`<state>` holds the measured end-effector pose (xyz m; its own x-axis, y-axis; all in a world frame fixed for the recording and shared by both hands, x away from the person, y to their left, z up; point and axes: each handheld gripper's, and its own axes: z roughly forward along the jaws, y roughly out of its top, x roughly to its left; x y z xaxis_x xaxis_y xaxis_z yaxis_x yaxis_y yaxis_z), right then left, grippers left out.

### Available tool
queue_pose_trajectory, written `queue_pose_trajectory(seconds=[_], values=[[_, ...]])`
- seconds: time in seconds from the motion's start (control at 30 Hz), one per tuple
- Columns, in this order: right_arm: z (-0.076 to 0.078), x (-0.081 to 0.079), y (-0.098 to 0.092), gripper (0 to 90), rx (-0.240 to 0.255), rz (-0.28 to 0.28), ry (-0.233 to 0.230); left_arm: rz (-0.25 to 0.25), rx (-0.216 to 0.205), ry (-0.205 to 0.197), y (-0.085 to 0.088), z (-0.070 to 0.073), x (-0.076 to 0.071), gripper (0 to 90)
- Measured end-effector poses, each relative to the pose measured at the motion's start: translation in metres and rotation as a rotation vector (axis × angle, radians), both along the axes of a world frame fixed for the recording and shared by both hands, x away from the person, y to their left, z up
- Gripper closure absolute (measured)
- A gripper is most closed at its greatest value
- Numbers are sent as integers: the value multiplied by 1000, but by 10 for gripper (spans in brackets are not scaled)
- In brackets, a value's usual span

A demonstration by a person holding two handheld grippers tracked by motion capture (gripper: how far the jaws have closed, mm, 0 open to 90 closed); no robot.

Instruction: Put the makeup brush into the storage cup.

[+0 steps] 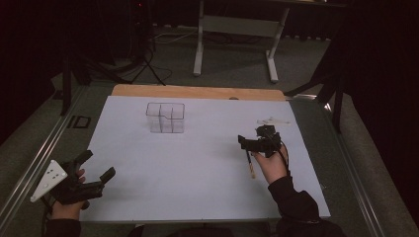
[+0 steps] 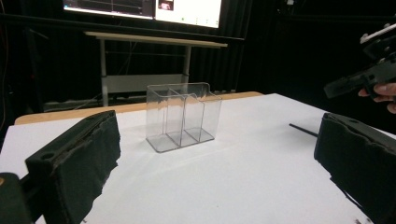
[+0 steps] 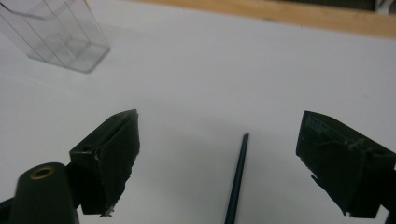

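A clear plastic organizer (image 1: 165,117) with several compartments stands upright on the white sheet (image 1: 197,168), toward the back left. A thin dark stick with a pale end (image 1: 250,163) lies flat on the sheet at the right. My right gripper (image 1: 253,139) hovers just over the stick's far end, open; in the right gripper view the stick (image 3: 237,179) lies between the spread jaws of that gripper (image 3: 219,126), apart from both. My left gripper (image 1: 97,166) rests open at the sheet's front left corner, facing the organizer (image 2: 182,116) from a distance, nothing between its fingers (image 2: 79,158).
A few clear thin items (image 1: 272,120) lie at the sheet's back right. A wooden board edge (image 1: 197,92) runs along the back. Beyond the table stands a grey desk frame (image 1: 234,29). The right gripper (image 2: 359,79) shows at the left gripper view's right edge.
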<state>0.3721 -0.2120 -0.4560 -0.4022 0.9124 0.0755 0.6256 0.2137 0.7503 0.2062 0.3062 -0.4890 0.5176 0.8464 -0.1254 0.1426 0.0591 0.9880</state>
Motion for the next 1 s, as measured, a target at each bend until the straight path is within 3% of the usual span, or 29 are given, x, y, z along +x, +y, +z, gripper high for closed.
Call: queue_pose_trajectory(seconds=[0.2,0.23,0.27,0.47,0.7,0.8,1.0], values=[[-9,4,-2,108,-27,0,81,2,-7,2,0,0,0,7],[-12,6,-3,108,-33,-3,124,1,-9,2,0,0,0,7],[-12,6,-3,108,-33,-3,124,1,-9,2,0,0,0,7],[-20,10,-1,216,-51,-29,253,1,-11,4,0,0,0,8],[-27,9,1,311,-73,-41,304,4,-10,3,1,0,0,7],[-34,10,0,394,-111,-36,337,5,-10,4,1,1,0,7],[-39,14,-1,512,-136,-41,396,10,-7,4,1,1,0,7]])
